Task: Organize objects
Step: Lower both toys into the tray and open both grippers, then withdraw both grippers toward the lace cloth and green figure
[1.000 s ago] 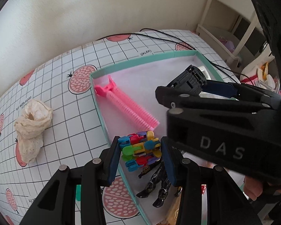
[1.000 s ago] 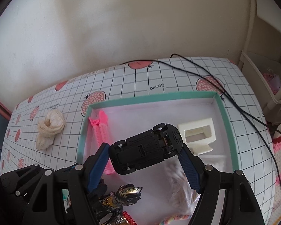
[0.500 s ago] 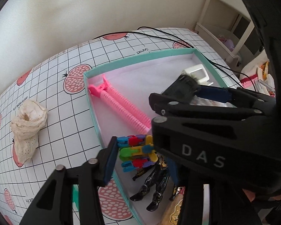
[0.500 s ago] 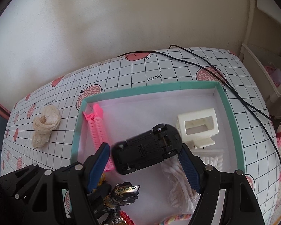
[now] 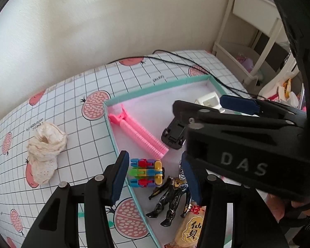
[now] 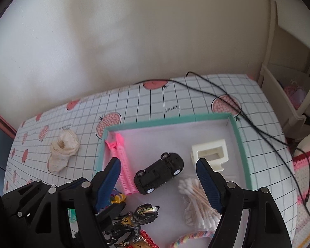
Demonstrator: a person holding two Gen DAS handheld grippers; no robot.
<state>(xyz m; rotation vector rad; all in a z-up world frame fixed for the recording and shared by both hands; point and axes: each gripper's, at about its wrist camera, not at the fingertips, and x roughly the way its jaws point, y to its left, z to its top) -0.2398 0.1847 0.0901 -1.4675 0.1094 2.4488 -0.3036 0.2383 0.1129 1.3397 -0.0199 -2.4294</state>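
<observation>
A teal-rimmed tray [image 6: 167, 119] lies on the grid-patterned mat. A black toy car [image 6: 159, 172] rests upside down on the tray floor beside a pink clip [image 6: 124, 169]. My right gripper [image 6: 159, 181] stands open above the car, its fingers wide on either side and not touching it. In the left wrist view a colourful block toy [image 5: 146, 173] lies in the tray's near left corner. My left gripper [image 5: 155, 177] is open around it, with a gap at each pad. A cream sock [image 5: 44, 150] lies on the mat left of the tray.
The tray also holds a white plastic holder [image 6: 209, 155], a bag of cotton swabs [image 6: 196, 198], a black-and-gold figure [image 5: 171, 196], a snack packet [image 5: 192, 227] and a braided cord [image 6: 188, 237]. A black cable [image 6: 248, 119] crosses the mat's far right. A white shelf [image 6: 279, 95] stands at the right.
Both grippers have opened. The black car left the right gripper and now lies in the tray. The block toy left the left gripper and rests on the tray floor.
</observation>
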